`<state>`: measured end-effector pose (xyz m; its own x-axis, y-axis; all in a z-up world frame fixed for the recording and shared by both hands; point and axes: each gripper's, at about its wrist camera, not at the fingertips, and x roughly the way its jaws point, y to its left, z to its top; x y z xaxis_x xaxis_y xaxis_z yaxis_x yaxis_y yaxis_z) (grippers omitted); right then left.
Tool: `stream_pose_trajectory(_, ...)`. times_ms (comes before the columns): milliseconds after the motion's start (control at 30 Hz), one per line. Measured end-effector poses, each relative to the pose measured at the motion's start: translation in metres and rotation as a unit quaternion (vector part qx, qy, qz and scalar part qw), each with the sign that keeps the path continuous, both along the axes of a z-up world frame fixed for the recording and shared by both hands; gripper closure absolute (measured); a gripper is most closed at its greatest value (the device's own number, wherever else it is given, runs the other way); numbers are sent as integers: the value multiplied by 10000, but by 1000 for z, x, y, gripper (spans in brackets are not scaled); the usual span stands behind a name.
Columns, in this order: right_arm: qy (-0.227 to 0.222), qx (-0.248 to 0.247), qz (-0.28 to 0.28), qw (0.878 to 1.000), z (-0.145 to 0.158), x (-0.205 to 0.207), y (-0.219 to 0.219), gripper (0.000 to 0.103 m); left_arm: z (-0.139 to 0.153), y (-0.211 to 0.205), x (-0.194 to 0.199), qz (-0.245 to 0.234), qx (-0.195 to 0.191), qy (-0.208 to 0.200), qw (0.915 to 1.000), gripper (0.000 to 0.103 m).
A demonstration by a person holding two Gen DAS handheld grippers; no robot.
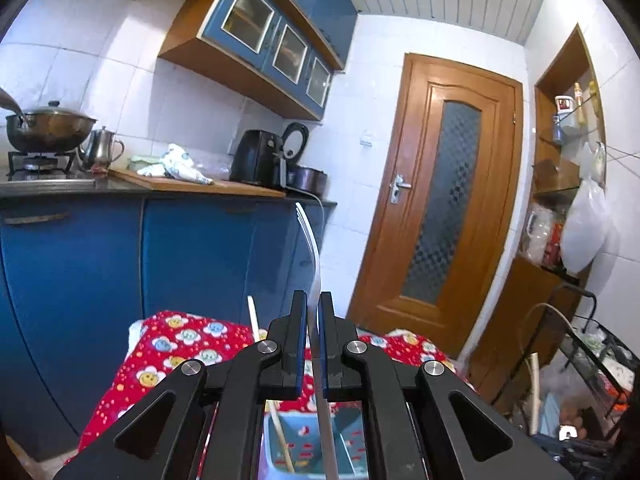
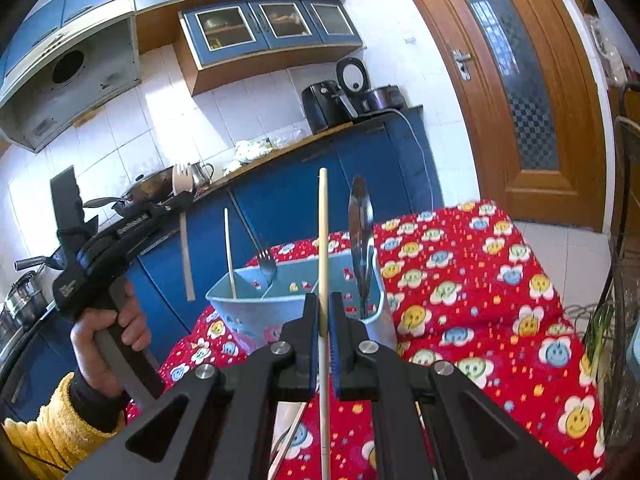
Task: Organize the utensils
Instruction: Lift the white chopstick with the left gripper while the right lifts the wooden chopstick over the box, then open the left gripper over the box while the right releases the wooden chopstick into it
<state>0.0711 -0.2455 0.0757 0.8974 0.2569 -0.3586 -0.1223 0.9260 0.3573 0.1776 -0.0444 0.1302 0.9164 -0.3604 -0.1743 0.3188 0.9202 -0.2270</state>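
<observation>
My left gripper point(image 1: 313, 300) is shut on a pale fork point(image 1: 310, 240) whose tines point up; in the right wrist view that gripper point(image 2: 176, 200) holds the fork point(image 2: 184, 232) upright, left of the holder. My right gripper point(image 2: 323, 300) is shut on a wooden chopstick point(image 2: 323, 240), held upright just before the light blue utensil holder point(image 2: 256, 316). The holder also shows in the left wrist view point(image 1: 308, 440), below the fingers. It holds a chopstick point(image 2: 229, 252), a dark fork point(image 2: 264, 256) and a metal spoon point(image 2: 360, 232).
The holder stands on a table with a red flower-print cloth point(image 2: 480, 300). Blue kitchen cabinets point(image 1: 192, 256) and a counter with a pot point(image 1: 48, 126) are behind. A wooden door point(image 1: 436, 208) is at the right. Another stick point(image 2: 288, 440) lies on the cloth.
</observation>
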Motion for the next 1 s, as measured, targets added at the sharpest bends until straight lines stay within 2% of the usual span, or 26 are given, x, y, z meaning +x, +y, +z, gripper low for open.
stream_pose_trajectory(333, -350, -131, -50, 9993, 22, 29, -4, 97, -23, -10, 19, 301, 89, -113, 9994, 98)
stream_pose_trajectory(533, -812, -262, -153, 9962, 33, 54, 3, 97, -40, -13, 22, 336, 182, -88, 9992, 98)
stream_pose_trajectory(767, -1019, -509, -330, 9929, 25, 89, 14, 97, -52, -12, 25, 341, 192, -20, 9992, 98)
stream_pose_trajectory(1000, -964, -682, -333, 9924, 9, 102, 20, 96, -57, -15, 25, 258, 241, 37, 9994, 98)
